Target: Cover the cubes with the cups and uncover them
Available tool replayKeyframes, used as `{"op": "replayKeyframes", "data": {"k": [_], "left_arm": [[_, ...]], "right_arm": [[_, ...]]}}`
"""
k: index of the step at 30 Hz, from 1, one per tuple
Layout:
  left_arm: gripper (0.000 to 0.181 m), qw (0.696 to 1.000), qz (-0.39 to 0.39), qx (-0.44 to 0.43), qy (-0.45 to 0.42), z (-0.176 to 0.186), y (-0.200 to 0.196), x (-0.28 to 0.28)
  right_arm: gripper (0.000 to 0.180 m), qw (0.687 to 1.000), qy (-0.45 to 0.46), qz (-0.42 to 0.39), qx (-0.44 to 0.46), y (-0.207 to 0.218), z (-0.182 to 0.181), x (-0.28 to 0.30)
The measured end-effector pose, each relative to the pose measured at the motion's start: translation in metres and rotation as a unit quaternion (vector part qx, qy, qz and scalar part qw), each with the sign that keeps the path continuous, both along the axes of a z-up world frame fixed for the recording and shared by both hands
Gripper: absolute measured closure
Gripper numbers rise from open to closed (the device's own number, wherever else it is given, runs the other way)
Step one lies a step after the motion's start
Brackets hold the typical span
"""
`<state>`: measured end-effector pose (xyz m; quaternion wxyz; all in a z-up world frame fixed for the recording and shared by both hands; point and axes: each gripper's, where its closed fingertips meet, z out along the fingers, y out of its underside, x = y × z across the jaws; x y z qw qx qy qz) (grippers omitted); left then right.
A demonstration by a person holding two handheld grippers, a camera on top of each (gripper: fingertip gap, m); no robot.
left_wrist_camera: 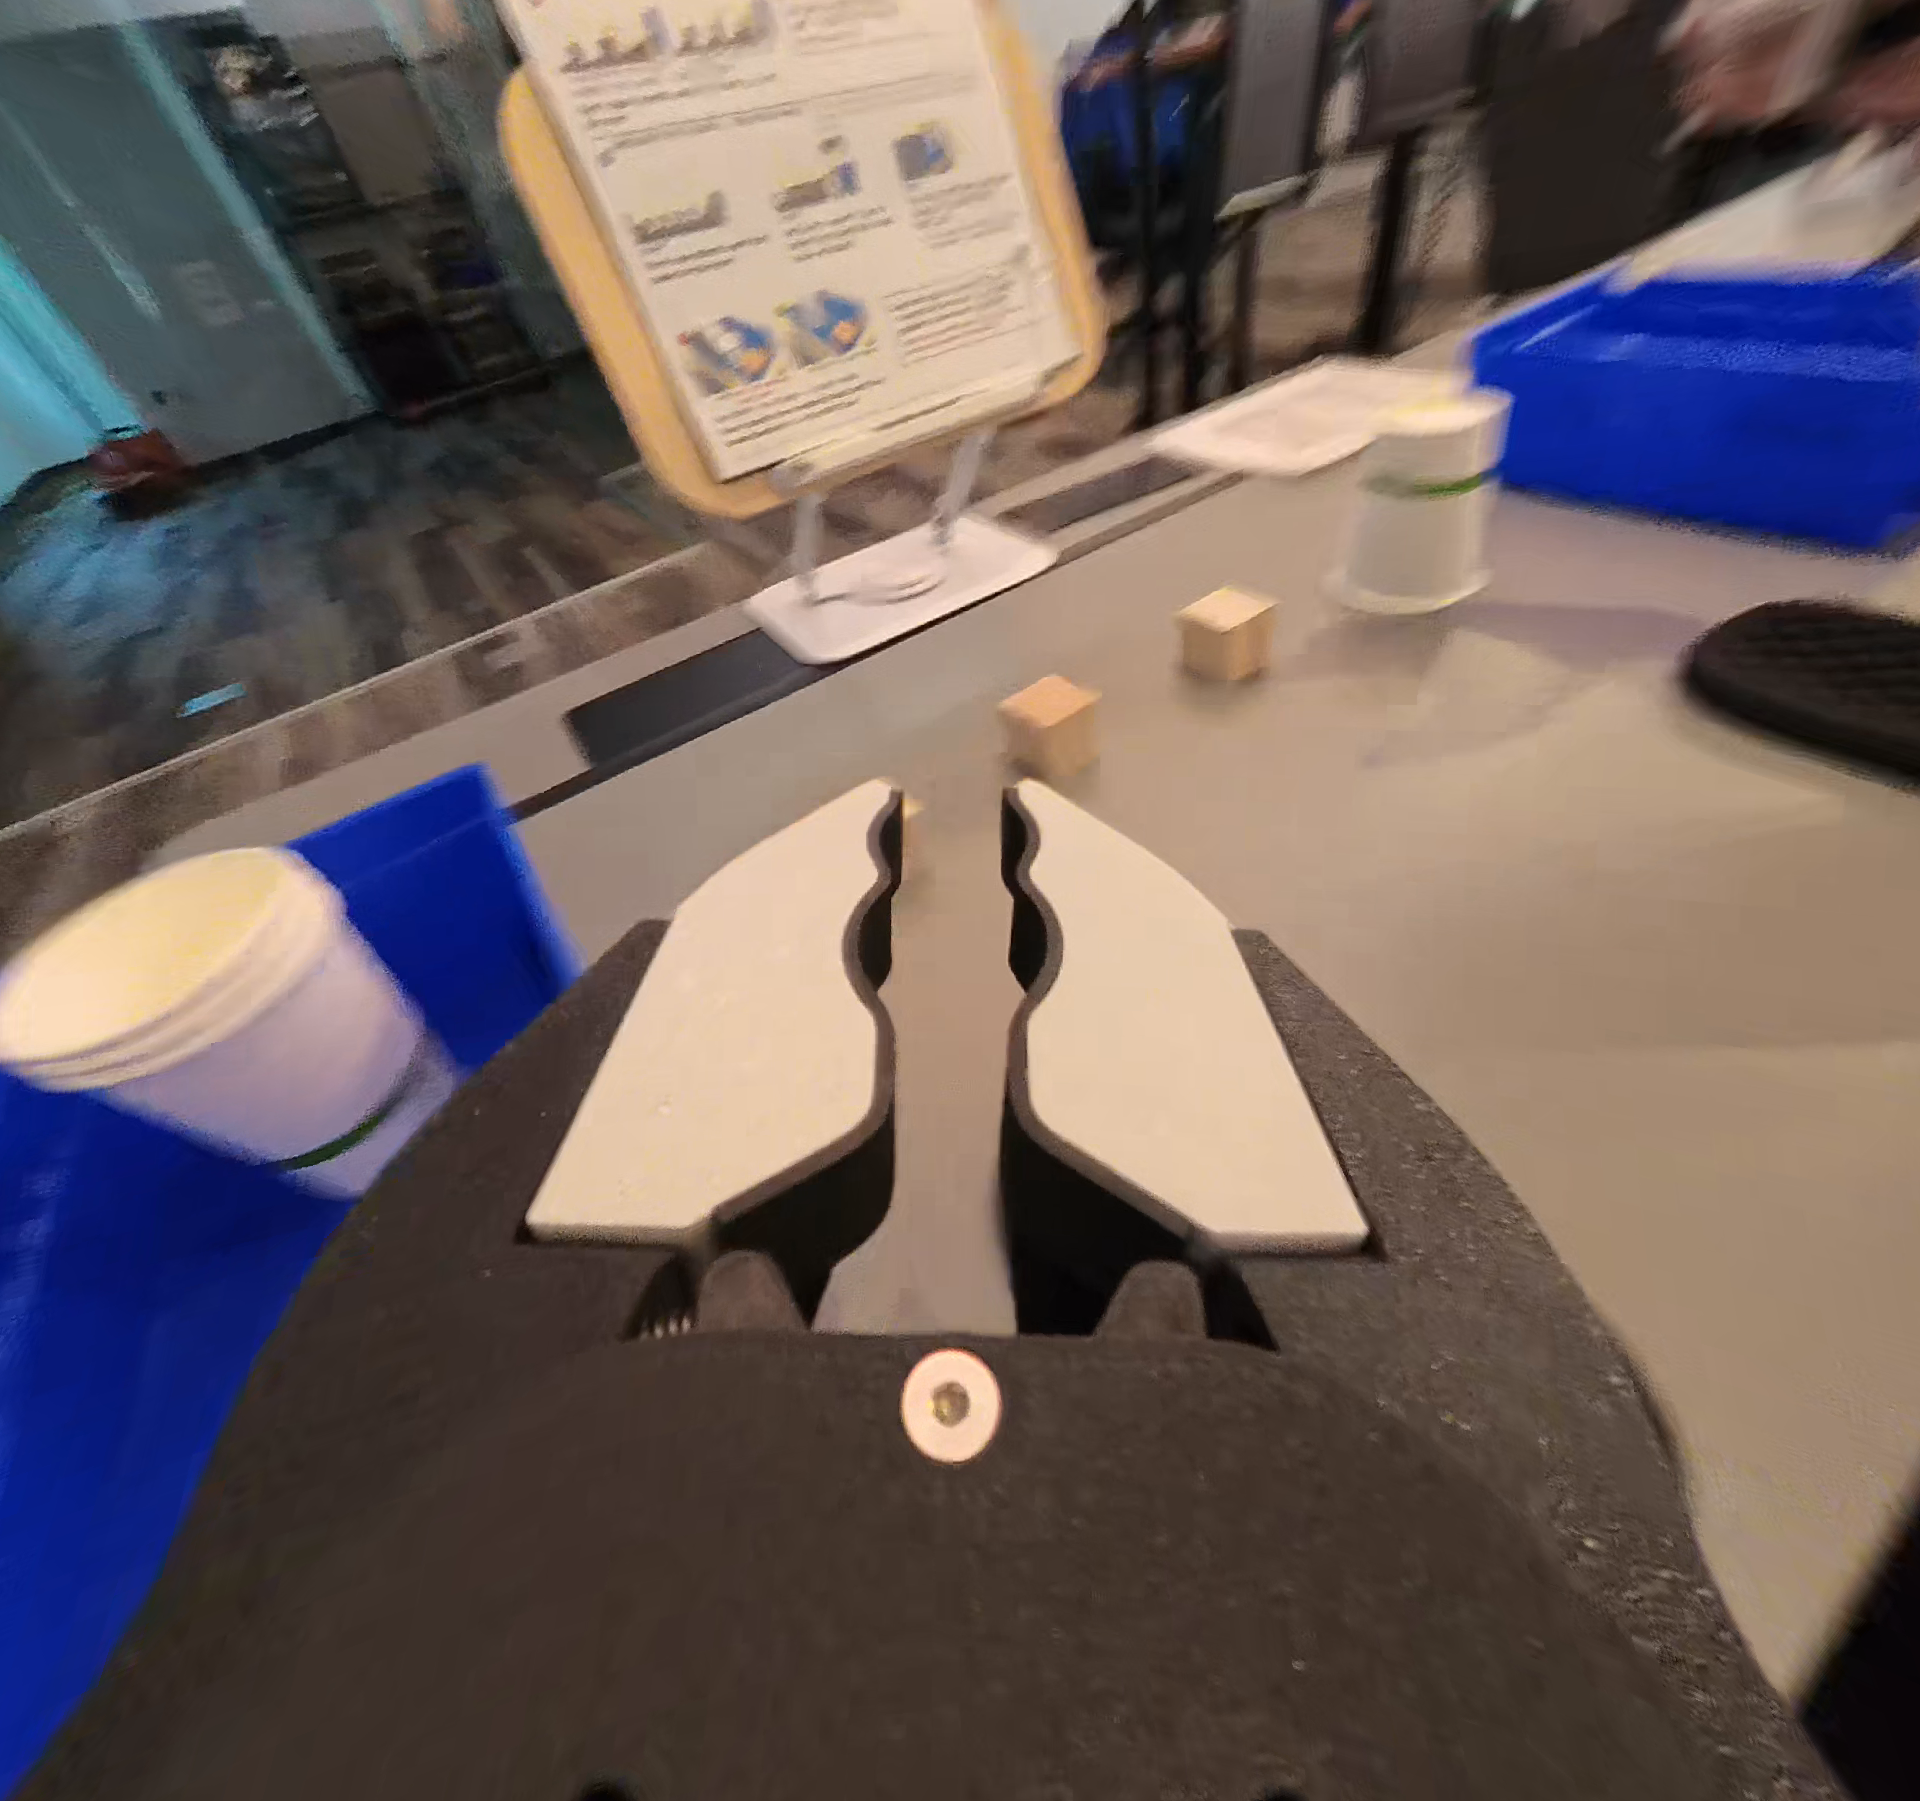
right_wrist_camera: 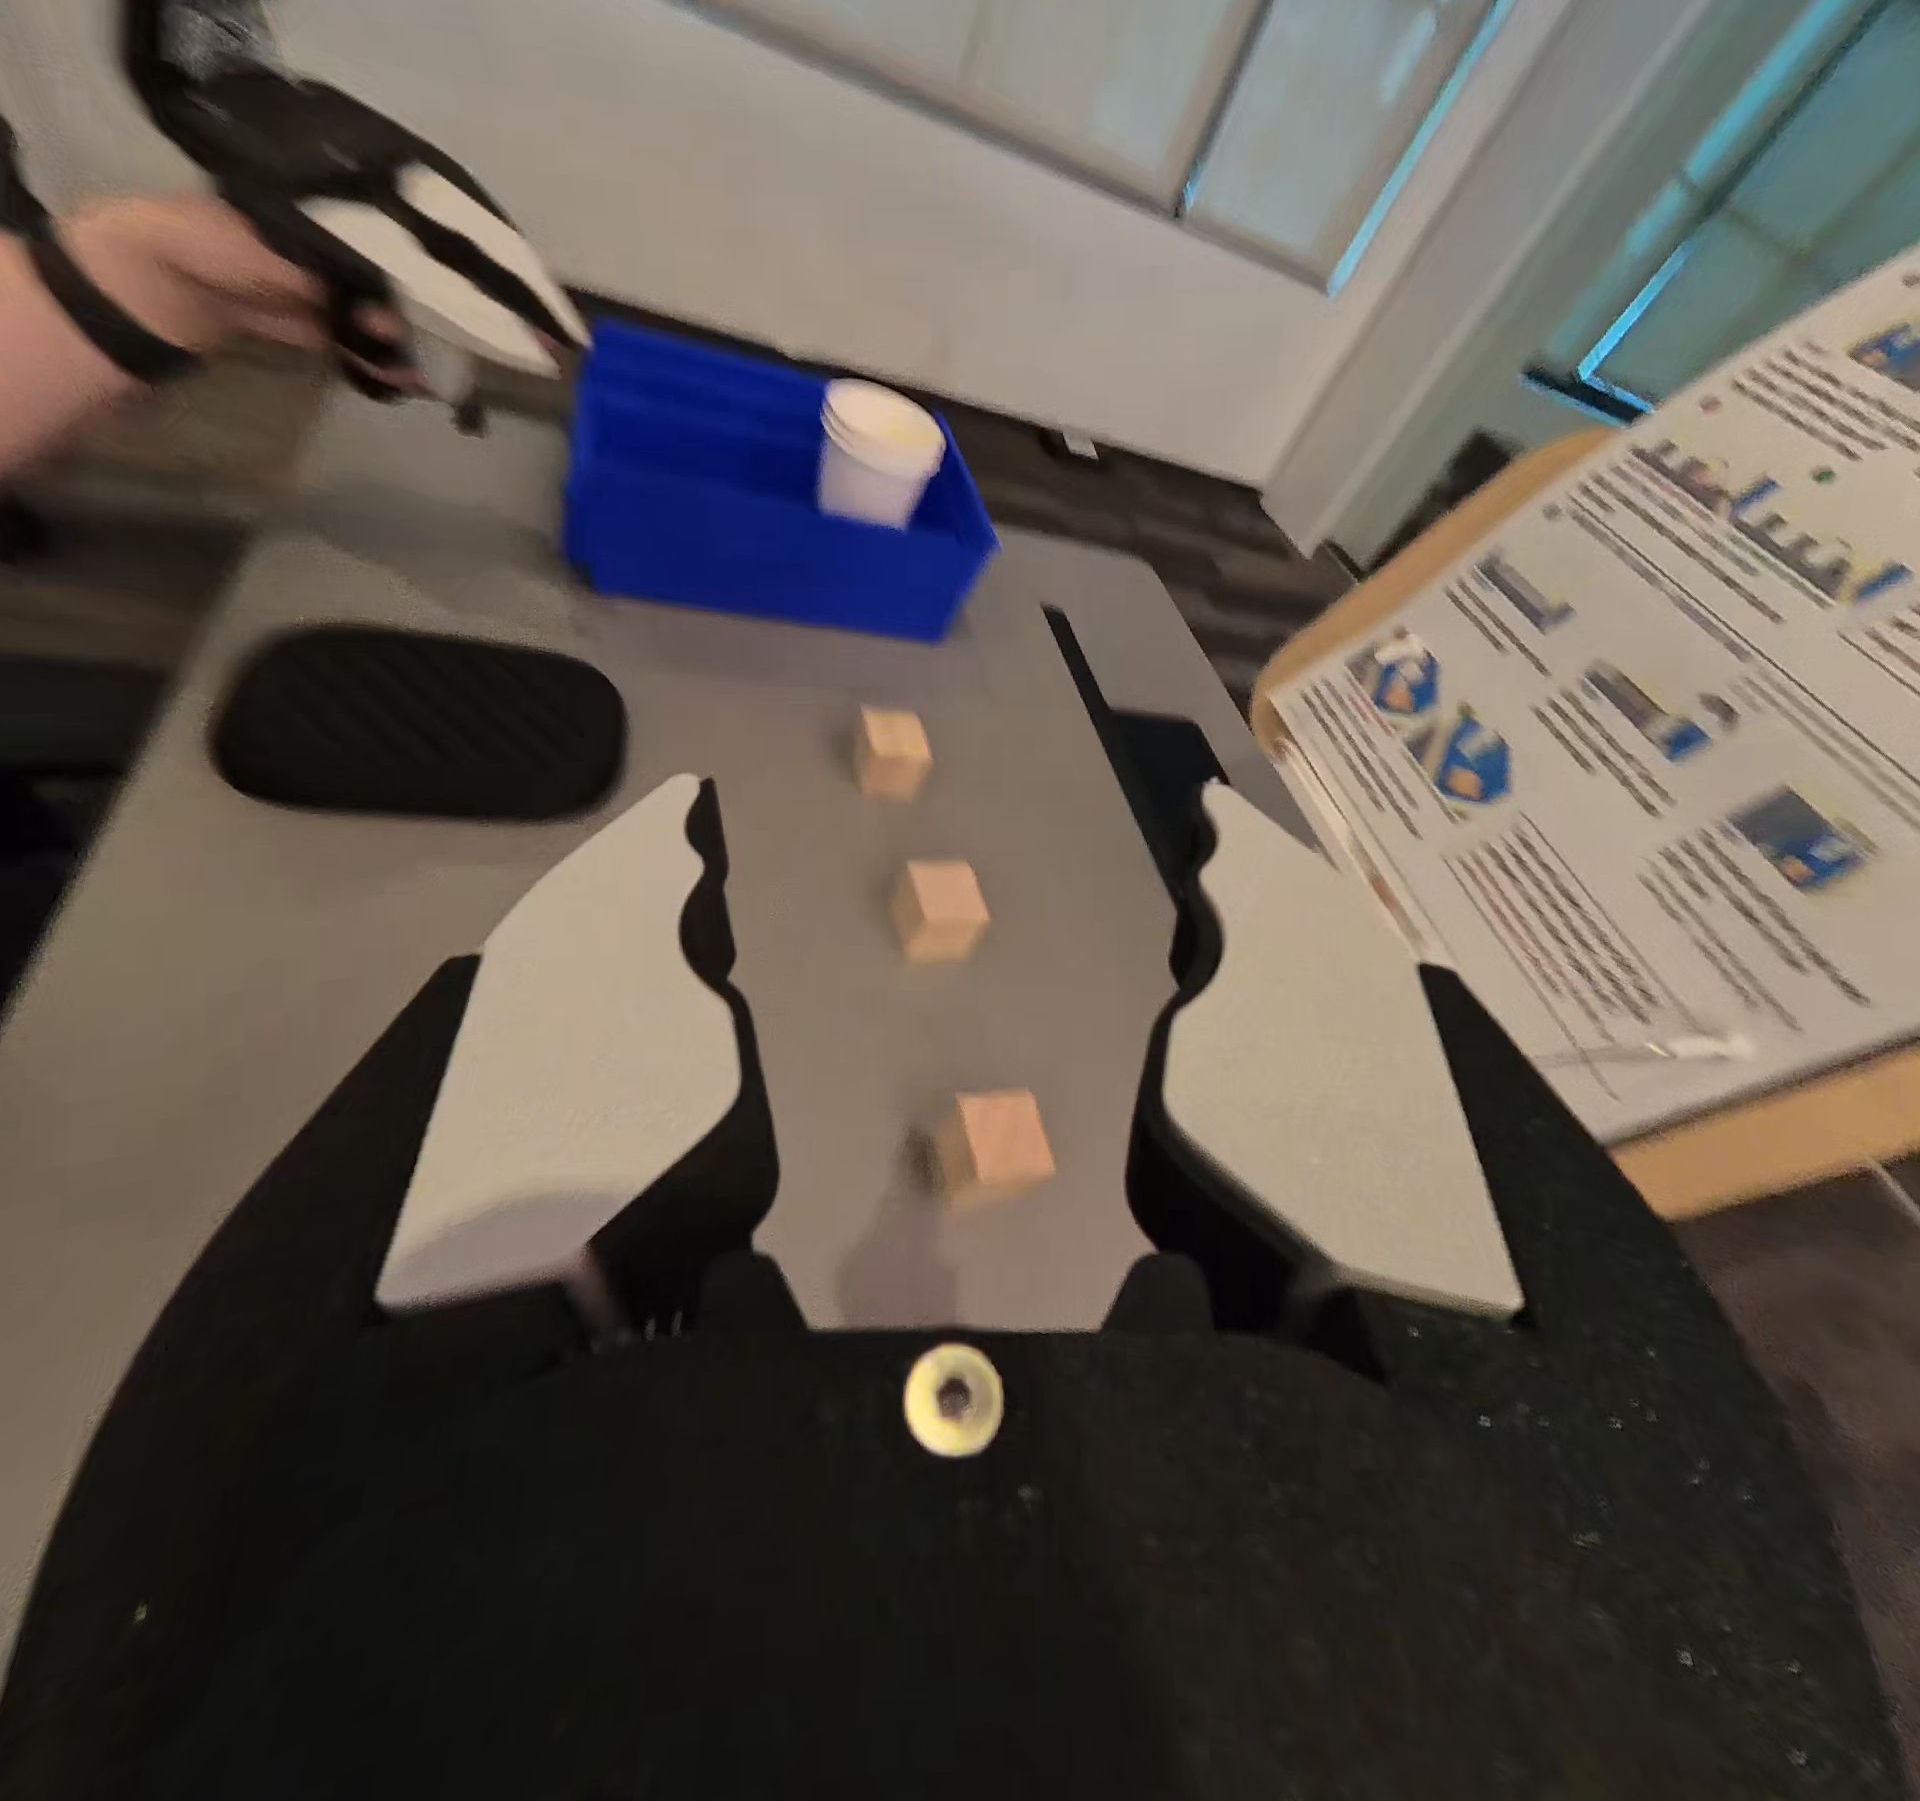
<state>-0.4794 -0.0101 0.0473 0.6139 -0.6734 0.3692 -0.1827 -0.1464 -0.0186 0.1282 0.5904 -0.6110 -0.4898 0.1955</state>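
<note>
- Our left gripper hangs above the grey table, tipped down toward it; its pale fingers stand a narrow slot apart with nothing between them.
- In the right wrist view we see that same gripper from afar, held up over the near corner of a blue bin by a hand wearing a dark strap at the wrist.
- Our right gripper looks down along the table, its fingers spread wide and holding nothing.
- Three wooden cubes lie bare in a row on the table, well apart from each other: the nearest cube sits low between the right fingers in the picture, the middle cube beyond it, the far cube closest to the blue bin.
- From the left wrist view we see two cubes clearly, and a sliver of a third just past the left fingertip.
- One white cup stands upside down on the table, beside a second blue bin and near the farthest cube, not over it.
- A stack of white cups stands mouth up inside the first blue bin.
- A black ribbed pad lies on the table.
- A printed sheet on a wooden board stands at the table's edge; both pictures are motion-blurred.
</note>
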Motion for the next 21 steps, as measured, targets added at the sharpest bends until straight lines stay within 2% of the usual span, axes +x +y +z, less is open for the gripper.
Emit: {"op": "replayKeyframes", "data": {"k": [2,4,6,8,13,17,21], "left_arm": [[0.164,0.992,0.074,0.029,0.093,0.001,0.04,-0.028],[0.165,0.971,0.137,0.051,0.191,-0.001,0.077,-0.055],[0.169,0.943,0.172,0.057,0.28,-0.01,0.107,-0.074],[0.17,0.923,0.188,0.039,0.333,-0.022,0.133,-0.087],[0.171,0.924,0.185,-0.026,0.333,-0.042,0.179,-0.099],[0.171,0.918,0.168,-0.075,0.352,-0.062,0.196,-0.106],[0.17,0.916,0.167,-0.086,0.353,-0.065,0.206,-0.111]], "right_arm": [[0.101,0.999,0.028,0.035,0.009,-0.011,-0.002,-0.01],[0.103,0.999,0.008,0.03,0.01,-0.008,-0.01,-0.011],[0.102,1.0,-0.008,0.015,-0.013,-0.004,-0.021,-0.008],[0.102,1.0,-0.024,0.01,-0.013,-0.003,-0.03,-0.004],[0.102,0.999,-0.021,0.008,-0.025,-0.002,-0.036,0.002],[0.102,0.999,-0.018,0.02,-0.033,-0.006,-0.039,0.003],[0.103,0.999,-0.022,0.023,-0.035,-0.007,-0.042,0.006]]}}
